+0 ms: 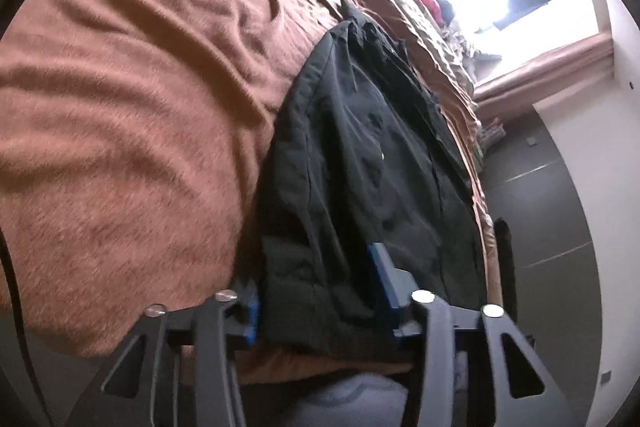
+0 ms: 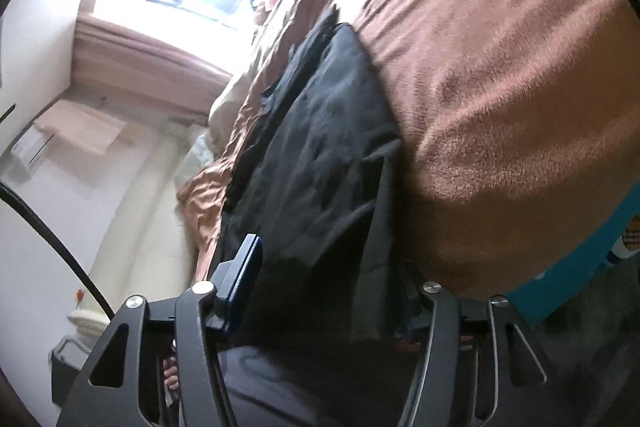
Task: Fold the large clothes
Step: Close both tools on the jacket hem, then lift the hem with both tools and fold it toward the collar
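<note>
A plain black jacket (image 1: 360,155) lies on a rust-brown fuzzy blanket (image 1: 132,115). The grippers' fingers (image 1: 384,275) carry blue pads on black frames. Far off, the window frame (image 1: 552,67) is pinkish, and the wall (image 1: 600,155) white.

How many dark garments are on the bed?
1: a black jacket, lengthwise on the brown blanket near the bed's edge, its near hem between both open claws. More may be hidden beneath.

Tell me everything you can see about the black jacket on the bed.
The black jacket is matte, slightly padded-looking and wrinkled, with seams along its length. It lies lengthwise on the brown blanket, folded into a long narrow shape, collar end toward the bright window. Its near hem sits between the open fingers of the left gripper and the right gripper; whether the pads touch it cannot be told.
</note>
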{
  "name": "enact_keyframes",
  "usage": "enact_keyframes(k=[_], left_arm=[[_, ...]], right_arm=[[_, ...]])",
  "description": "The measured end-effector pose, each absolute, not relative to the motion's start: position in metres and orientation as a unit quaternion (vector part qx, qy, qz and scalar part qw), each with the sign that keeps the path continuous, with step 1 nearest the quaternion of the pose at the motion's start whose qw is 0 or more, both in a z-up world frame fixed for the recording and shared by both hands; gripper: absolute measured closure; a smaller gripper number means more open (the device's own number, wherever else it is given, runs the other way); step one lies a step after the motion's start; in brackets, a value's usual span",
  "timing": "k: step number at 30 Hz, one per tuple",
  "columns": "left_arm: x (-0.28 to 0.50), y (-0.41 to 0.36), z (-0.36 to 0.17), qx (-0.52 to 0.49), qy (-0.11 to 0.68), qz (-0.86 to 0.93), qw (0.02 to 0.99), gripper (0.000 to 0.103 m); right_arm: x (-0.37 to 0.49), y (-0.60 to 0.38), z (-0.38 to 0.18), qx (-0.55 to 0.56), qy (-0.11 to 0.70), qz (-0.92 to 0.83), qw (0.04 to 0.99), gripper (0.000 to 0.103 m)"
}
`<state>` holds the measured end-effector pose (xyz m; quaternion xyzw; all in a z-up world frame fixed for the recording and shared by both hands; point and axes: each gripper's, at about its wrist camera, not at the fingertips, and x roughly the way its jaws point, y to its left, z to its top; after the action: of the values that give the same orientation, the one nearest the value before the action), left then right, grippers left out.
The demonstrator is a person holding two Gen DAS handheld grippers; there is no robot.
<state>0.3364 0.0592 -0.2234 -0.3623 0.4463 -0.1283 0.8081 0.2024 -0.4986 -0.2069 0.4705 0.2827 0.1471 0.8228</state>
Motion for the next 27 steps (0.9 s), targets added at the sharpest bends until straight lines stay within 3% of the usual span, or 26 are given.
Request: enact_keyframes(k=[3, 4, 5, 6, 10, 27], left_arm=[[0.349, 0.050, -0.222, -0.342, 0.458, -0.104, 0.814, 0.073], [0.351, 0.051, -0.224, -0.339, 0.463, -0.095, 0.814, 0.081], [0.355, 0.051, -0.226, -0.336, 0.467, -0.086, 0.813, 0.088], [0.355, 0.052, -0.226, -0.335, 0.469, -0.074, 0.814, 0.090], [0.348, 0.059, -0.214, -0.331, 0.446, -0.056, 0.830, 0.098], [0.285, 0.085, -0.109, -0.360, 0.339, -0.062, 0.867, 0.101]], right_arm=[[0.200, -0.492, -0.204, 0.483, 0.278, 0.131, 0.820, 0.061], [0.202, -0.490, -0.203, 0.482, 0.284, 0.119, 0.820, 0.073], [0.200, -0.487, -0.202, 0.480, 0.290, 0.108, 0.821, 0.092], [0.202, -0.485, -0.199, 0.479, 0.293, 0.097, 0.822, 0.098], [0.195, -0.476, -0.172, 0.475, 0.273, 0.099, 0.831, 0.102], [0.097, -0.458, -0.036, 0.432, 0.181, 0.165, 0.868, 0.103]])
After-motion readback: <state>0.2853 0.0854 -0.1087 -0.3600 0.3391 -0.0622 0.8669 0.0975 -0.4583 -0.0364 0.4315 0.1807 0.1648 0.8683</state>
